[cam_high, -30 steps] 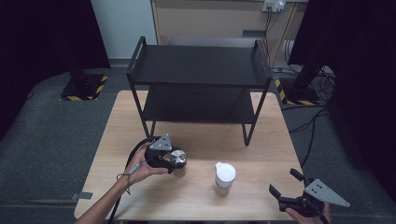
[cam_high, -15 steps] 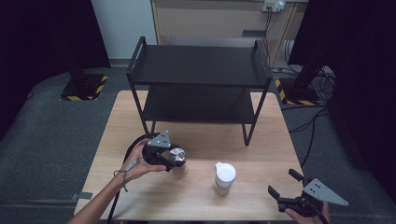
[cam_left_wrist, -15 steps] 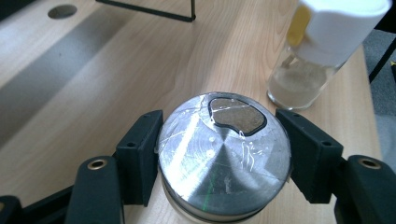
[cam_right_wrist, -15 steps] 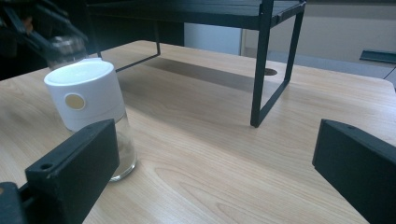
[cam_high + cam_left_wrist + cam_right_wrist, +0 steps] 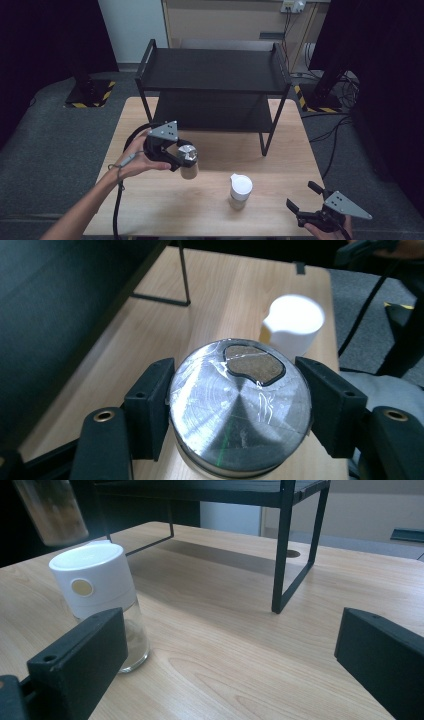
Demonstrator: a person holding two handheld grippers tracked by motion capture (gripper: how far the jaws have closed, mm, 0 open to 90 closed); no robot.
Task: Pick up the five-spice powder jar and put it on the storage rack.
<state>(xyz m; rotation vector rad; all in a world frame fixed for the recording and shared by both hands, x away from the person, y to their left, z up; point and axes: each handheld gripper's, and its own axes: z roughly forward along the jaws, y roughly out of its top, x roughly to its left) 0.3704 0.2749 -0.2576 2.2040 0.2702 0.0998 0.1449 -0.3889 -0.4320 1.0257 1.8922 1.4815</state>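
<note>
A spice jar with a silver metal lid (image 5: 240, 405) is clamped between the black jaws of my left gripper (image 5: 188, 156), which is shut on it just below the lid. The jar's glass body (image 5: 189, 172) hangs above the table's left half, and it also appears blurred as the held jar (image 5: 50, 510). A second glass jar with a white cap (image 5: 240, 192) (image 5: 97, 590) (image 5: 295, 322) stands upright on the table. My right gripper (image 5: 303, 196) (image 5: 225, 655) sits open at the front right edge, its jaws spread wide and apart from the white-capped jar.
A black two-tier metal rack (image 5: 215, 70) stands at the back of the wooden table (image 5: 280, 165); one rack leg (image 5: 280, 545) rises ahead of the right gripper. A cable (image 5: 119, 200) trails from the left gripper along the person's forearm.
My left gripper has risen a little with the silver-lidded jar and shifted toward the rack. The right gripper and the white-capped jar have stayed put.
</note>
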